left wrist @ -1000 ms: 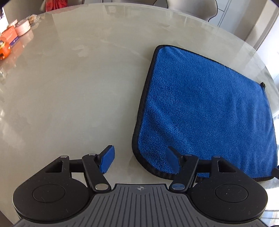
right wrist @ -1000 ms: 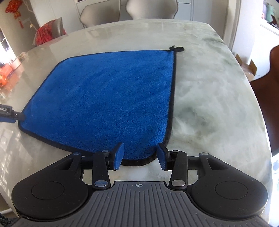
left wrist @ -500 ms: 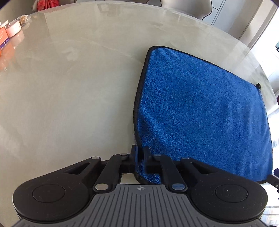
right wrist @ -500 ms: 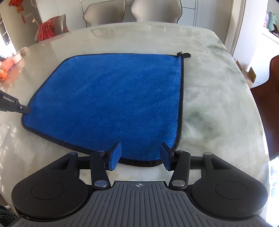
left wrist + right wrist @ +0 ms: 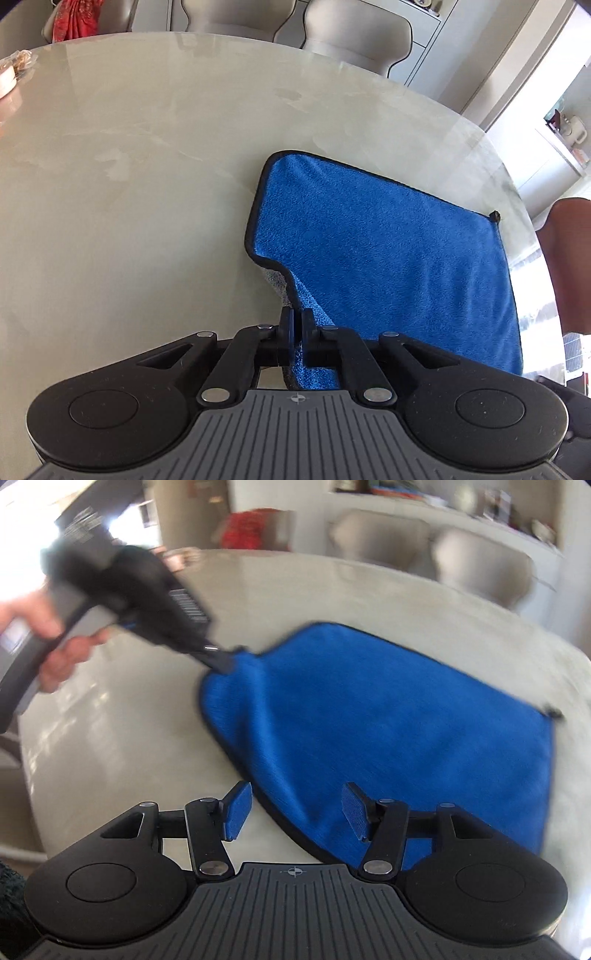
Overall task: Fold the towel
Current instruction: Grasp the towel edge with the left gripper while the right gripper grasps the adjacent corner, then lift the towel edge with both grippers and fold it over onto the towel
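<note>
Partly blurred by motion, the right wrist view softens the room, and the gripper bodies cut off the near edge of the blue towel (image 5: 388, 266). One towel lies on the pale marble table (image 5: 129, 184), toward its right edge. The left gripper (image 5: 296, 332) is clamped tight on the towel's near left corner, lifting it off the surface. The right gripper (image 5: 297, 816) is spread wide, holding nothing, above the near hem. Two beige chairs (image 5: 354, 33) stand beyond the far edge.

Glossy pale marble table (image 5: 147, 184), 2 beige chairs (image 5: 354, 40) behind, sunlit white cabinets (image 5: 461, 55).
</note>
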`<action>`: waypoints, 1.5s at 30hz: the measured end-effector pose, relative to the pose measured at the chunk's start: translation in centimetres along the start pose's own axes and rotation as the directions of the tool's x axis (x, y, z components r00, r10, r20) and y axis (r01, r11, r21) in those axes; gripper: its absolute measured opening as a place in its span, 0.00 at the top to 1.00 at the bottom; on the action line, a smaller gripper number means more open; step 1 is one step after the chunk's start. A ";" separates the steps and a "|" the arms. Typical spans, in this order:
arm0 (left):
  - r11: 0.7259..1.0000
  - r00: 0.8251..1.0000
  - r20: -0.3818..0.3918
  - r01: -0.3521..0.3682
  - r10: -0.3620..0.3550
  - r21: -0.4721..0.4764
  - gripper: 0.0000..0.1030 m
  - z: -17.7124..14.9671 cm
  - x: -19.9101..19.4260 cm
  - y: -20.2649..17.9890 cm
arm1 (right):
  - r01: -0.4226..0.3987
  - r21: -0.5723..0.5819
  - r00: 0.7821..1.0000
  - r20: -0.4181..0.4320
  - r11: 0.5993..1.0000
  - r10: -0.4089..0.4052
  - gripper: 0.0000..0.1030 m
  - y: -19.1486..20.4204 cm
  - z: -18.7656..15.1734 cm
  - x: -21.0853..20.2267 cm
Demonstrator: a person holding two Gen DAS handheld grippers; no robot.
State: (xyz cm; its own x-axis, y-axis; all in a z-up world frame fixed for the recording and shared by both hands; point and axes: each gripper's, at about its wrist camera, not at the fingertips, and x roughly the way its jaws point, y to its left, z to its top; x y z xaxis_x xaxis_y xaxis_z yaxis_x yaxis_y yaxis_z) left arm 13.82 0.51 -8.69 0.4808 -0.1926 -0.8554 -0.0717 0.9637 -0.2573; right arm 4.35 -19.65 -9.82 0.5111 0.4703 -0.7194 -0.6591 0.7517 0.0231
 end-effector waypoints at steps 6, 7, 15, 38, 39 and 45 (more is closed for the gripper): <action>0.999 0.999 -0.029 0.039 -0.040 -0.025 0.98 -0.1 -0.4 0.2 | -0.056 -0.124 0.997 0.037 0.991 0.061 0.49 3.3 2.0 3.3; 0.999 0.999 -0.034 0.041 -0.042 -0.028 0.98 -0.1 -0.4 0.3 | -0.056 -0.123 0.997 0.042 0.991 0.061 0.49 3.4 2.2 3.7; 0.998 0.996 -0.064 0.060 -0.061 -0.018 0.98 -0.4 -0.3 0.9 | -0.034 -0.073 0.999 0.015 0.997 0.036 0.88 3.6 3.6 7.8; 0.998 0.985 -0.166 0.046 -0.038 0.041 0.67 11.1 8.0 3.2 | -0.082 0.139 0.995 0.075 0.987 0.072 0.91 -0.6 4.7 4.7; 0.998 0.985 -0.172 0.044 -0.036 0.043 0.67 11.2 8.4 3.1 | -0.086 0.142 0.994 0.077 0.986 0.075 0.91 -0.8 4.8 4.8; 0.999 0.982 -0.186 0.031 -0.024 0.038 0.70 12.2 9.9 2.8 | -0.098 0.153 0.993 0.079 0.983 0.087 0.91 -1.3 4.5 4.4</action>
State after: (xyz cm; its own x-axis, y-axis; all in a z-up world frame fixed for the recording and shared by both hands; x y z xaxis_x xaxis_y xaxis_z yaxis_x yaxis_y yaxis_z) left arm 29.02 3.58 -12.46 0.3114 -0.2464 -0.9178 -0.0232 0.9635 -0.2665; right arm 9.94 -16.48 -9.95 0.4936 0.5690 -0.6577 -0.6140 0.7636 0.1998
